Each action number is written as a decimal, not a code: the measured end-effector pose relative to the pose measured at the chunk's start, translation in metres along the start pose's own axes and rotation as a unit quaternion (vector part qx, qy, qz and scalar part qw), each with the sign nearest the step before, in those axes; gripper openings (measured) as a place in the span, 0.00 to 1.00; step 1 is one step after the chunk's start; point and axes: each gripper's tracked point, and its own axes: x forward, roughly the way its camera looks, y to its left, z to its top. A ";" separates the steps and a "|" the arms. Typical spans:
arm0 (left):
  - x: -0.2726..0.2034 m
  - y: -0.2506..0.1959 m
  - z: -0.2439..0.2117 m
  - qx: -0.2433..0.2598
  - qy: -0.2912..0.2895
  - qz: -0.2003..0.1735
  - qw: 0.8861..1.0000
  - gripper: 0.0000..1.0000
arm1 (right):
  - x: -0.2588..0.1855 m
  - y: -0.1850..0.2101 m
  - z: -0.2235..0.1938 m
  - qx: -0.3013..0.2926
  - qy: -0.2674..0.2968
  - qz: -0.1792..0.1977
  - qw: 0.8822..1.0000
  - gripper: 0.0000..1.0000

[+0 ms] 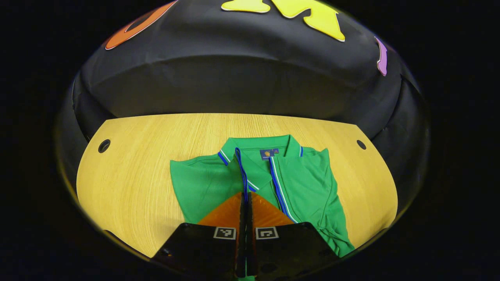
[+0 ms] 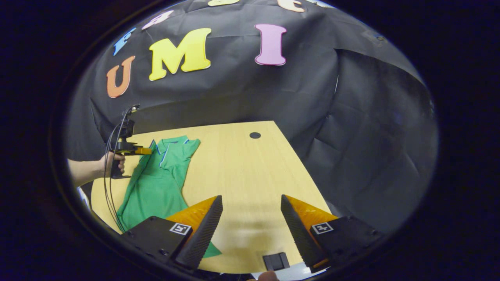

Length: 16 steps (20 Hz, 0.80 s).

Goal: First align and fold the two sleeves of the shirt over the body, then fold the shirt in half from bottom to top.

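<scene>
A green polo shirt (image 1: pixel 308 175) with blue and white trim lies face up on the wooden table (image 1: pixel 133 179), collar toward the far edge. My left gripper (image 1: pixel 246 200) is shut on the blue-trimmed cuff of a sleeve (image 1: pixel 242 171), holding it above the shirt's chest. The shirt's right side lies folded inward over the body. In the right gripper view the shirt (image 2: pixel 156 183) lies at the left, and a hand (image 2: pixel 113 162) holds the left gripper (image 2: pixel 145 151) over it. My right gripper (image 2: pixel 252 205) stands open over bare table, to the right of the shirt's hem.
Round cable holes sit near the table's far corners (image 1: pixel 104 146) (image 1: pixel 361 144) (image 2: pixel 255 135). Black cloth walls close in behind and on the right. Cables (image 2: pixel 110 187) hang from the left gripper. A small black block (image 2: pixel 276 260) sits at the near table edge.
</scene>
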 end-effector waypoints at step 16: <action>-0.093 -0.019 0.016 0.005 -0.067 -0.029 0.997 0.76 | -0.004 0.076 0.011 -0.060 -0.025 0.067 0.996 0.94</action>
